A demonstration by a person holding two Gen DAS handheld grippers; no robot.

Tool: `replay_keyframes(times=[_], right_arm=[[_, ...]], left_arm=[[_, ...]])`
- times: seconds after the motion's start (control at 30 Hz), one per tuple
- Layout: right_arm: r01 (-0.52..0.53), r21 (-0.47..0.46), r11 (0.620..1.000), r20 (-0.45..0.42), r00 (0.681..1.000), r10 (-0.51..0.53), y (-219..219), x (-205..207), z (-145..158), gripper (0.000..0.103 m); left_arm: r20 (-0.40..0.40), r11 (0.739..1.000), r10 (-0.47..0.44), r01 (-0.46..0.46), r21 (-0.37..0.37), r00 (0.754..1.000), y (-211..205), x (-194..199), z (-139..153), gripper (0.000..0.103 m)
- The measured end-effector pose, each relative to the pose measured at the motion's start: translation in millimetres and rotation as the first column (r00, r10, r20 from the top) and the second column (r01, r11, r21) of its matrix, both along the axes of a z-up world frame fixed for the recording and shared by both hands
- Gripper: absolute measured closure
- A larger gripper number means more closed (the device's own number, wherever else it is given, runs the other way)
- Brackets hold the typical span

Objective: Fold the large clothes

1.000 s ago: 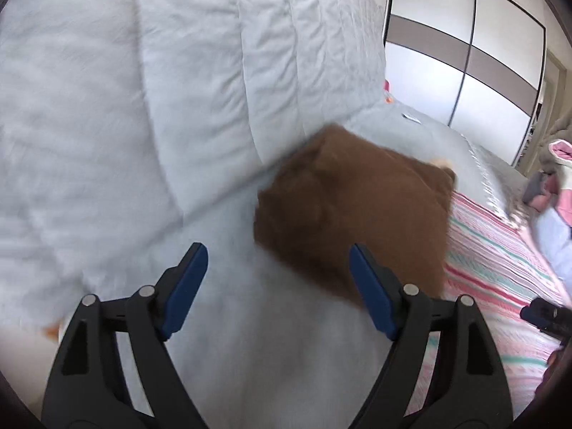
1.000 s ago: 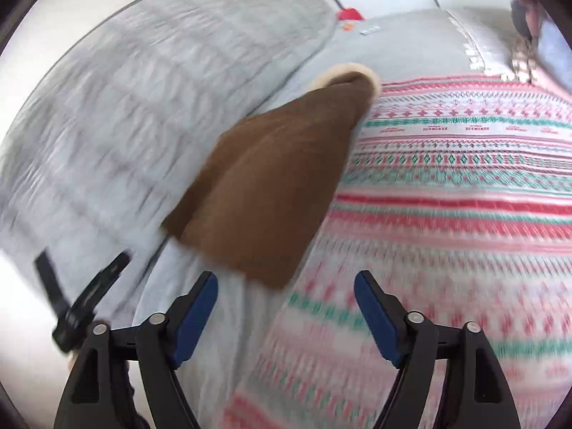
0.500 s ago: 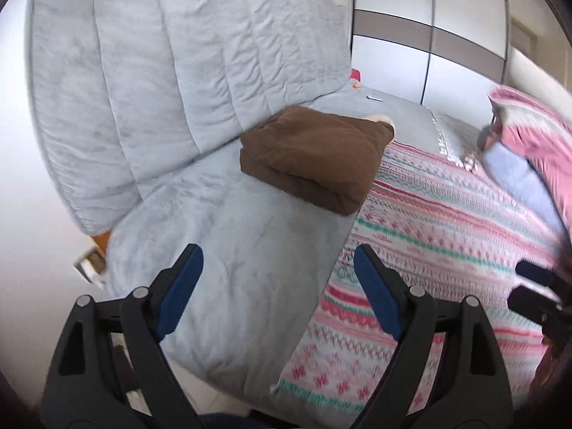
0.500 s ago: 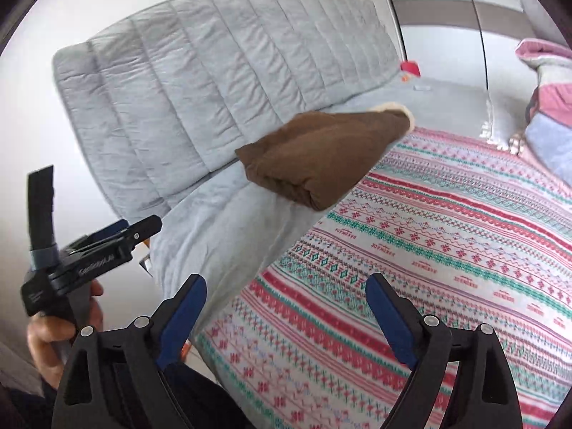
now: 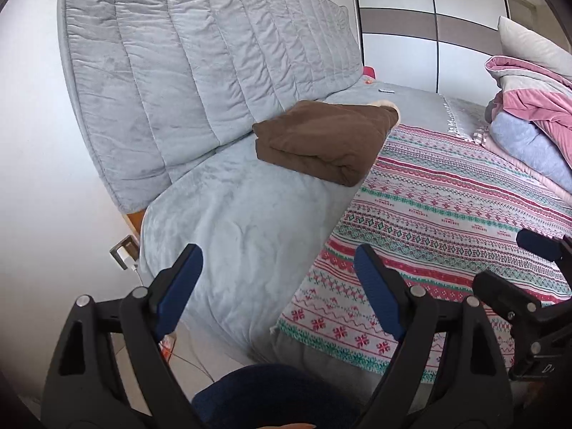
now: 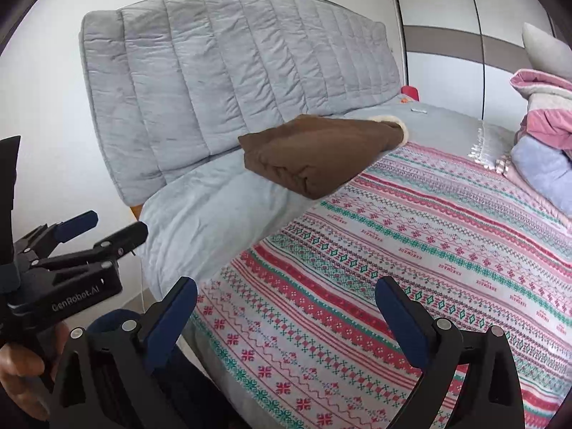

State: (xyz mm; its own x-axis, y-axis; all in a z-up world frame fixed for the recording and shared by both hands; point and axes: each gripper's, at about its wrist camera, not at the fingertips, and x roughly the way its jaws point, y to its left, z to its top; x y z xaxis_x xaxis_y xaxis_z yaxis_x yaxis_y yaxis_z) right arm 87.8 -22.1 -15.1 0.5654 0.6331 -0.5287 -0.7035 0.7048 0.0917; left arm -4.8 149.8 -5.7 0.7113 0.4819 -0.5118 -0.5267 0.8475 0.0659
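A folded brown garment point(image 5: 321, 143) with a cream fleece edge lies on the grey pillow point(image 5: 243, 221) at the head of the bed; it also shows in the right wrist view point(image 6: 314, 150). My left gripper point(image 5: 279, 286) is open and empty, held well back from the bed's near edge. My right gripper point(image 6: 286, 311) is open and empty above the patterned bedspread point(image 6: 393, 268). The left gripper also shows at the left of the right wrist view point(image 6: 107, 228), and the right gripper at the right edge of the left wrist view point(image 5: 514, 264).
A grey quilted headboard point(image 5: 200, 53) stands behind the pillow. A stack of pink, grey and lavender bedding point(image 5: 529, 121) sits at the far right of the bed. White wardrobe doors point(image 5: 429, 28) stand beyond. A wall socket with a cable point(image 5: 123, 252) is by the bed's left side.
Both grippers have pulled back from the brown garment, which now lies folded on the pillow, far off. Both stayed open.
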Motion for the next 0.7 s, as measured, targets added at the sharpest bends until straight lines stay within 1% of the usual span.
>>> replay_keyframes(times=[0.07, 0.2, 0.33, 0.43, 0.53, 0.6, 0.7], right_arm=[[0.008, 0.01, 1.0, 0.024, 1.0, -0.008, -3, -5, 3, 0.002], [0.001, 0.003, 1.0, 0.03, 1.0, -0.001, -7, -8, 3, 0.001], [0.009, -0.004, 1.0, 0.042, 0.999, -0.009, -10, -10, 3, 0.001], [0.012, 0.006, 1.0, 0.046, 0.999, -0.012, -12, -11, 5, 0.001], [0.02, 0.002, 1.0, 0.054, 0.998, -0.02, -15, -12, 6, 0.001], [0.029, -0.001, 1.0, 0.058, 0.998, -0.028, -15, -11, 6, 0.001], [0.034, -0.001, 0.999, 0.059, 0.998, -0.034, -15, -11, 7, 0.001]], left_arm=[[-0.002, 1.0, -0.001, 0.001, -0.004, 1.0, -5, -2, -2, 0.016], [0.005, 1.0, 0.011, -0.011, 0.006, 1.0, -12, -6, 1, 0.016], [0.015, 1.0, 0.0, 0.0, 0.009, 1.0, -21, -7, 3, 0.016], [0.0, 1.0, 0.0, 0.0, 0.009, 1.0, -25, -3, 4, 0.016], [0.008, 1.0, 0.008, -0.008, 0.009, 1.0, -27, -1, 6, 0.0], [0.011, 0.999, 0.018, -0.019, 0.031, 1.0, -30, -1, 8, 0.0], [-0.003, 0.999, 0.012, -0.012, 0.035, 1.0, -30, 0, 7, 0.0]])
